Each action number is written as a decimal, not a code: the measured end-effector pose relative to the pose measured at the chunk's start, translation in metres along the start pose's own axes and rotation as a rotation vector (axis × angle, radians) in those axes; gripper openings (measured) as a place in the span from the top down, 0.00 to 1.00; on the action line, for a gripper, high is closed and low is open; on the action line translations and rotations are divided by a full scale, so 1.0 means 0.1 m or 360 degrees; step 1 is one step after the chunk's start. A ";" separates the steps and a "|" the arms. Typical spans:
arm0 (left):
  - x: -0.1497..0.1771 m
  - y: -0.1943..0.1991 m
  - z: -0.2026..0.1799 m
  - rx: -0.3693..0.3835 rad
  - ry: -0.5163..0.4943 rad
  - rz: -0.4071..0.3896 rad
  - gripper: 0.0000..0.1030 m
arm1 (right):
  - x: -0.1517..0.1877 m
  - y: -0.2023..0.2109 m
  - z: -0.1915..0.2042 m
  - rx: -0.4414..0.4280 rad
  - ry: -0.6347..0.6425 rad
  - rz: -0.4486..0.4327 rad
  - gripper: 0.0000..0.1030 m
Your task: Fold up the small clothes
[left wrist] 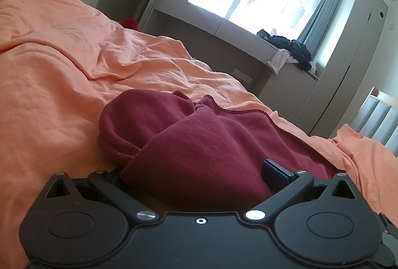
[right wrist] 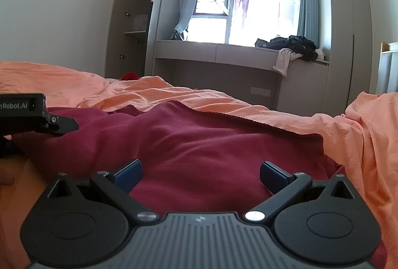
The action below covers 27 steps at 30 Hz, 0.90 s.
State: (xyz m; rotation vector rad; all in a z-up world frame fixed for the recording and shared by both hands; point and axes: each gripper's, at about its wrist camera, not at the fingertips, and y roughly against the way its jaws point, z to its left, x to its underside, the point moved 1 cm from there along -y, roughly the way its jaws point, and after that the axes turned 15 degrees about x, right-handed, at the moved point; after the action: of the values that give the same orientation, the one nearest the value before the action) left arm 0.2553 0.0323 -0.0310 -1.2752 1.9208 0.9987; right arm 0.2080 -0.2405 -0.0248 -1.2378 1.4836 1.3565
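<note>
from the left wrist, the left claw (left wrist: 196, 172) is spread wide, with a fold of the maroon ribbed garment (left wrist: 189, 144) lying between its fingers and covering the left one; only the right blue pad (left wrist: 274, 169) shows. the garment lies bunched on the orange bedsheet (left wrist: 62, 65). from the right wrist, the right claw (right wrist: 200, 173) also stands wide apart, both pads bare, low over the same garment (right wrist: 199, 142), which spreads across the bedsheet (right wrist: 360, 124). the left claw's tip (right wrist: 62, 126) rests on the cloth at the left edge.
</note>
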 end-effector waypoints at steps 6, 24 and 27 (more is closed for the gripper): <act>0.01 0.01 0.01 0.0004 0.0014 -0.0012 0.01 | 0.12 0.02 0.01 0.0049 -0.0070 0.0007 0.00; -0.01 0.03 0.02 -0.0066 -0.0030 -0.0073 0.27 | 0.10 0.07 -0.11 0.0033 0.0013 0.0071 0.00; -0.04 0.07 0.02 -0.0027 -0.0007 -0.0102 0.46 | 0.11 0.05 -0.16 0.0024 -0.0008 0.0082 0.00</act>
State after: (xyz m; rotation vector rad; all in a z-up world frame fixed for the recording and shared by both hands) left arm 0.2505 0.0378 -0.0274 -1.3347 1.8599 0.9865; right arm 0.2011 -0.2582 -0.0320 -1.1935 1.5291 1.3784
